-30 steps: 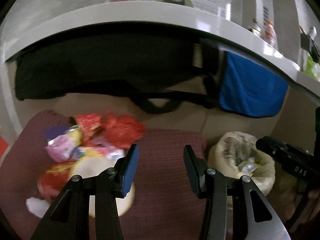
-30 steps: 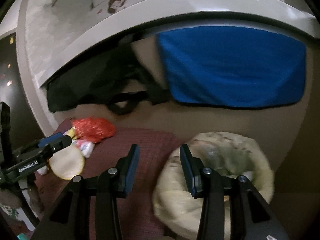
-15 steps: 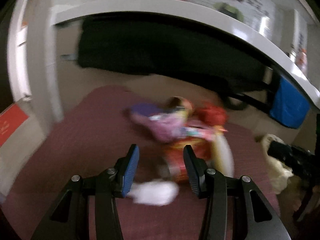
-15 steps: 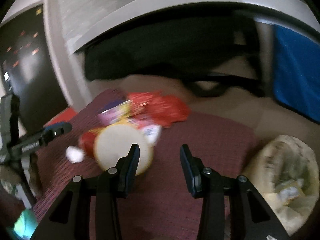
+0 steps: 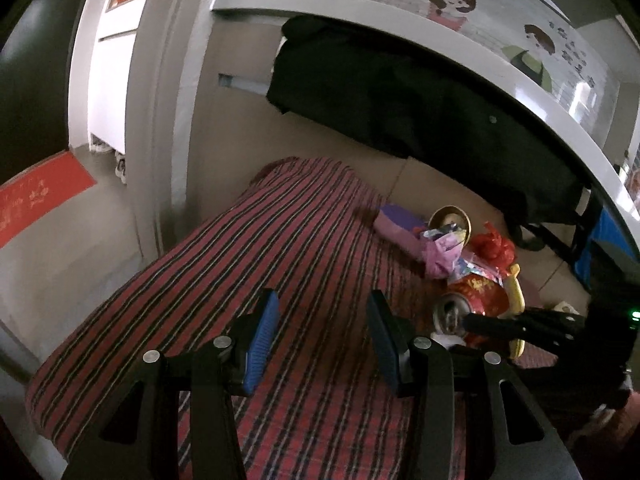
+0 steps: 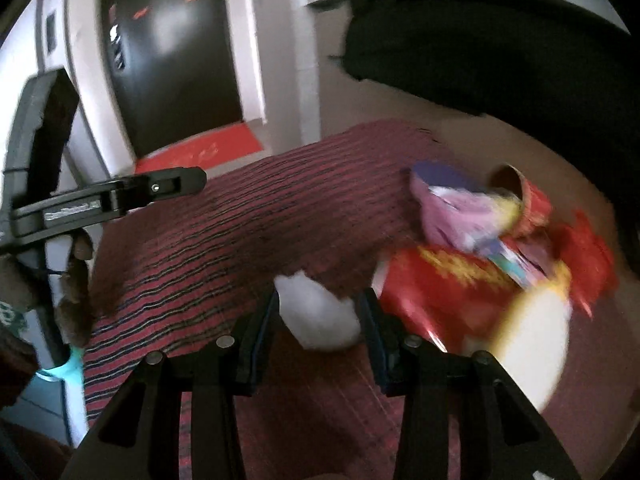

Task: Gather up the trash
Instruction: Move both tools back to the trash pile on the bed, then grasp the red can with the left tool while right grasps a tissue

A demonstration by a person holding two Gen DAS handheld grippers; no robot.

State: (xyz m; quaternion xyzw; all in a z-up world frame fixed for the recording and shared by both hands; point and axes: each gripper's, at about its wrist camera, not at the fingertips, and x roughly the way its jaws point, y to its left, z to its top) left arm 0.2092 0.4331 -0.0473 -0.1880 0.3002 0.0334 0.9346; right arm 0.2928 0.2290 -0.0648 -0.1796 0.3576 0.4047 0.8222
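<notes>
Striped red rug [image 5: 224, 280] (on tan floor) bears piled wrappers [image 5: 460, 256] beside a white counter [image 5: 440, 46]

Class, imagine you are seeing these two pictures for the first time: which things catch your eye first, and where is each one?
A bright heap of trash stands out: a red can, a purple wrapper and a crumpled red bag, on the far right part of the striped red mat. In the right wrist view, a white wad sits between the open right gripper's fingers.
</notes>
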